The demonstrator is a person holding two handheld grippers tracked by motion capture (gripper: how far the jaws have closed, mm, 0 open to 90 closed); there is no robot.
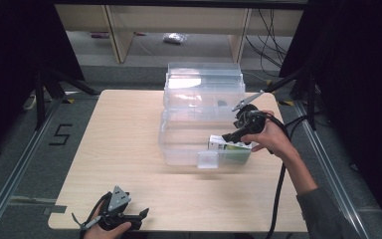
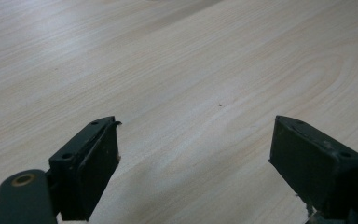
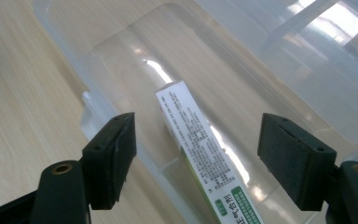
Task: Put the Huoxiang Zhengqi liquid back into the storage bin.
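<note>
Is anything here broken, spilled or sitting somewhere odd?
Nothing stands out. The clear plastic bin sits on the wooden table with its lid open behind it, and a small white and green box lies inside it. The right gripper is over the box, jaws open; the left gripper rests open at the near edge.

Lab or test rig, I'd say; my light wood table (image 1: 129, 149) stands on grey floor (image 1: 15, 149) marked with taped "5" (image 1: 59, 134); black curtains (image 1: 15, 45) hang both sides; black tripod legs (image 1: 47, 87) at table corners; loose cables (image 1: 271, 40) trail under wooden benches (image 1: 119, 30) behind.
</note>
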